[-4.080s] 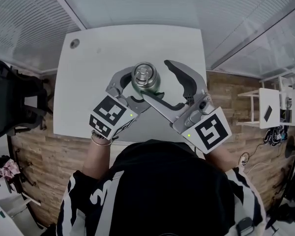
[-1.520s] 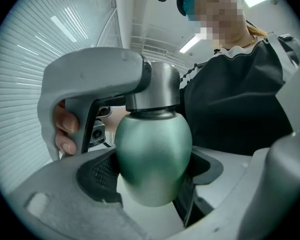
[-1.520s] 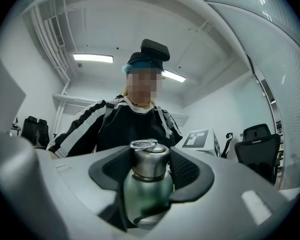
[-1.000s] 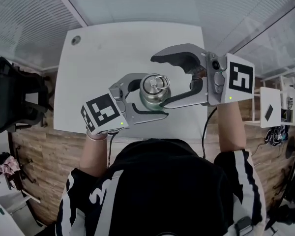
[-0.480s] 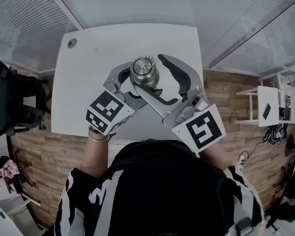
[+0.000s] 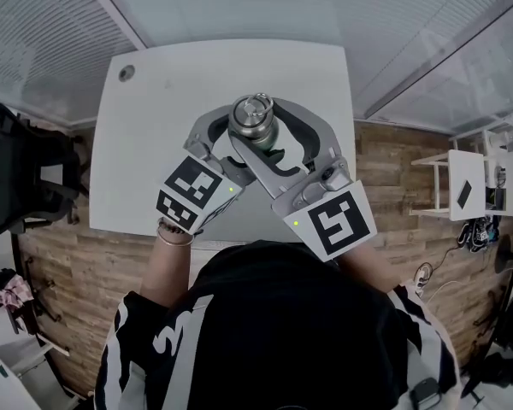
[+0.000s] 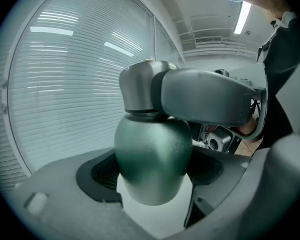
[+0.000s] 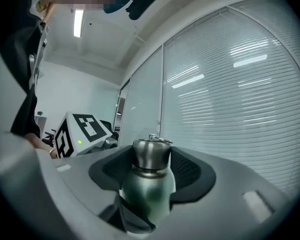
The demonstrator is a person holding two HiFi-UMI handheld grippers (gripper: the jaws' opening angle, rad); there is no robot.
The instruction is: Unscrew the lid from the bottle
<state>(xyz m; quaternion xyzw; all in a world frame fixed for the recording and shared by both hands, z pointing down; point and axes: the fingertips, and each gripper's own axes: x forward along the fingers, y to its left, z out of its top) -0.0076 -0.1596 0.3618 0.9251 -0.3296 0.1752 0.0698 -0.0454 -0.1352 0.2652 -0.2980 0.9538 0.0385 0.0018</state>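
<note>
White table (image 6: pixel 154 118) on wood floor (image 6: pixel 60 272), slatted blinds on the walls, black chair (image 6: pixel 21 173) at left. Bare tabletop all round, edges well off. Matte green bottle (image 7: pixel 152 164) with steel ring-top lid (image 8: pixel 151 154) is upright over mid-table, left gripper (image 6: pixel 239 143) clamped on its body, right gripper (image 8: pixel 151 166) jaws just been closing, pads on the lid.

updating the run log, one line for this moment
left gripper: shut on bottle | right gripper: jaws just closed on lid | lid: on bottle
</note>
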